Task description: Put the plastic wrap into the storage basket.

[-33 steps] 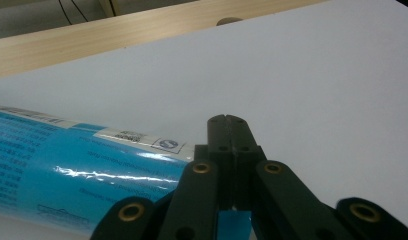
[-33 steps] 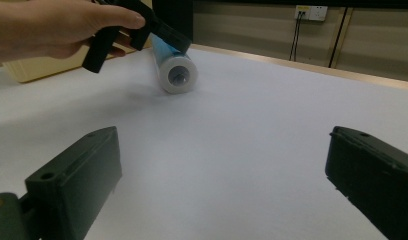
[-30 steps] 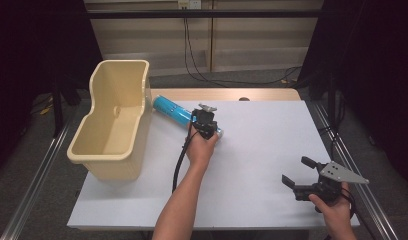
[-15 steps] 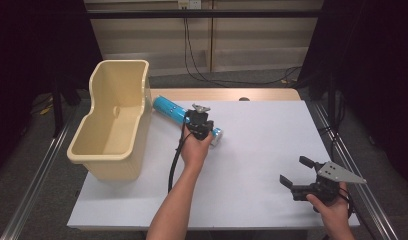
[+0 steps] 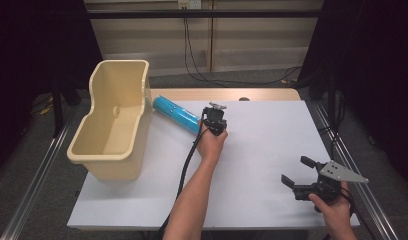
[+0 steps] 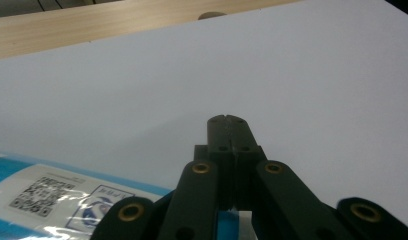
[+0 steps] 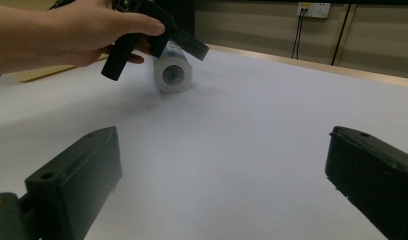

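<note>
While my left gripper hangs over the near end of the blue tube, its jaws are pressed together with nothing between them. The tube lies on the white table, its far end just beside the beige tub. My right gripper sits well apart near the table's front corner, jaws spread wide and empty.
</note>
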The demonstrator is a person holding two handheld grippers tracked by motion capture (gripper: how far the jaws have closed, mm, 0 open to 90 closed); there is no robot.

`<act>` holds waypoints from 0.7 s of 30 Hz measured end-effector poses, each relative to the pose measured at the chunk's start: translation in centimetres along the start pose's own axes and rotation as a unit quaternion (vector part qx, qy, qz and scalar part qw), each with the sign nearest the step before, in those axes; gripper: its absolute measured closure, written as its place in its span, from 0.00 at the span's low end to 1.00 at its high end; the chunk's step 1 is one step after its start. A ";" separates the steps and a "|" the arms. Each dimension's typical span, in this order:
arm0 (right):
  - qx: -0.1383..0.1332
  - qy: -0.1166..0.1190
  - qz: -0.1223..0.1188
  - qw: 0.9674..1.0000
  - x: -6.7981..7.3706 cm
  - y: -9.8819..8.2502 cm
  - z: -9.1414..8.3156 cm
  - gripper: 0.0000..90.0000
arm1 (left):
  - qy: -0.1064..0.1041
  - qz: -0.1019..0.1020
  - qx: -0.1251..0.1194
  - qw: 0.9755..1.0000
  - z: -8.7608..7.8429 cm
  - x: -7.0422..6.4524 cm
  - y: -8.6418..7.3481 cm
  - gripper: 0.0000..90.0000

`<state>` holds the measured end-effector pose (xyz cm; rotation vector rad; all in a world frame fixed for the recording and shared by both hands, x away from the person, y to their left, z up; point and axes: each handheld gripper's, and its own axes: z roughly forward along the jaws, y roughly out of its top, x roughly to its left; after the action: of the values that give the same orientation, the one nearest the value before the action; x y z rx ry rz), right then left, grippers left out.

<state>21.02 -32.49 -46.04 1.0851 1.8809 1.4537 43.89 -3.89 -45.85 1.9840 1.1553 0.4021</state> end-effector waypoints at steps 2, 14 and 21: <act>0.001 0.000 0.000 1.000 0.0 0.0 0.0 0.01 | 0.009 0.009 0.008 1.000 0.3 -0.1 -0.3 1.00; 0.000 -0.001 0.000 1.000 -0.1 0.0 0.0 0.01 | 0.008 0.024 0.026 0.999 -1.3 -0.1 -0.6 1.00; 0.002 -0.002 -0.002 1.000 -0.1 0.0 0.0 0.01 | 0.002 0.024 0.032 0.999 -2.3 0.1 -0.9 1.00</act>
<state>21.11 -32.55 -46.02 1.0844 1.8822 1.4448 42.06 -2.47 -45.09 2.0704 1.1390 0.3989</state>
